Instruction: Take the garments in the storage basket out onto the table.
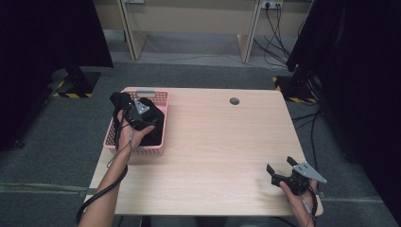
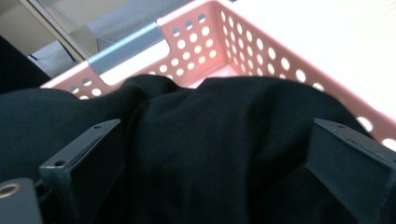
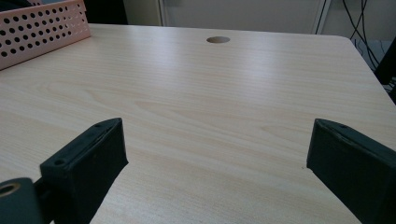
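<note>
so the black cloth (image 1: pixel 142 124) is bunched up in the pink basket (image 1: pixel 158 150) at the desk's (image 1: pixel 213 142) left edge near the far corner, and our left gripper (image 1: pixel 124 105) sits right over it with its jaws wide open, fabric bulging between them. we'd say push down into the thick fold before squeezing, so we catch a proper bunch and don't drag the basket along. our right gripper (image 1: pixel 279 166) hangs open-jawed over the near right corner, free to pin the basket rim if it lifts.
</note>
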A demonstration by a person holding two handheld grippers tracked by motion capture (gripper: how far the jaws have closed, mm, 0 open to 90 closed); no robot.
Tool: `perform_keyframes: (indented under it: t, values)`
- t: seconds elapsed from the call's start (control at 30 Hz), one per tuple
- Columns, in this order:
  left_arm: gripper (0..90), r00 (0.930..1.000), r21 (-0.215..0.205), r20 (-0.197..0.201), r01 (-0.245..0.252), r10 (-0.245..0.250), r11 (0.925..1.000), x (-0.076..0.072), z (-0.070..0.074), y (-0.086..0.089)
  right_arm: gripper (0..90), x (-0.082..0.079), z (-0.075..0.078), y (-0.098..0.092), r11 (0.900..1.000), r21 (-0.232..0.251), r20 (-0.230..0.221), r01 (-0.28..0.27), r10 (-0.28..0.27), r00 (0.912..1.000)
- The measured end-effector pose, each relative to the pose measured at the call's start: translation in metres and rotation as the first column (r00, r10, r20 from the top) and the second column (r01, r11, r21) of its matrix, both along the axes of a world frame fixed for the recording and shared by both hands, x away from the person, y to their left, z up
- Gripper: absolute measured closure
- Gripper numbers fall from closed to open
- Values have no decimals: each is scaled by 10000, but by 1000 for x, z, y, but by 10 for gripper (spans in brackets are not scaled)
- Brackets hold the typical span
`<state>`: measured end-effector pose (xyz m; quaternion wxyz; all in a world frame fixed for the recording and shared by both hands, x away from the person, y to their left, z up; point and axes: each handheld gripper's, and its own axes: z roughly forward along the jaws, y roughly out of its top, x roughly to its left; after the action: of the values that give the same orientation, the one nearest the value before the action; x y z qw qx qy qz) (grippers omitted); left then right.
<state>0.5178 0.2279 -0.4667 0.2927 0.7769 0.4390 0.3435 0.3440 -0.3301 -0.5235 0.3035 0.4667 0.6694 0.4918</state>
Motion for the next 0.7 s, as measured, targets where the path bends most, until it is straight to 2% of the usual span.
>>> perform_keyframes:
  t: [0.2, 0.43, 0.53, 0.63, 0.7]
  values:
    - [91, 9994, 287, -323, -130, 139, 9995, 5, -12, -1, 48, 0, 0, 0, 10000, 15, 3, -6, 6, 10000]
    - [233, 9987, 757, -454, -199, 234, 9969, 8, -17, -3, 46, 0, 0, 0, 10000, 13, -1, 6, -6, 10000]
    - [343, 9986, 886, -472, -210, 253, 9958, 8, -18, -3, 46, 0, 0, 0, 10000, 1, -2, 7, -7, 10000]
    - [541, 9993, 1077, -275, -217, 248, 9939, 6, -19, -4, 46, 0, 0, 1, 10000, -12, 8, -3, 3, 10000]
    - [622, 9995, 1044, -126, -264, 279, 9942, 5, -19, -3, 45, 0, 0, 1, 10000, 3, 13, -19, 19, 10000]
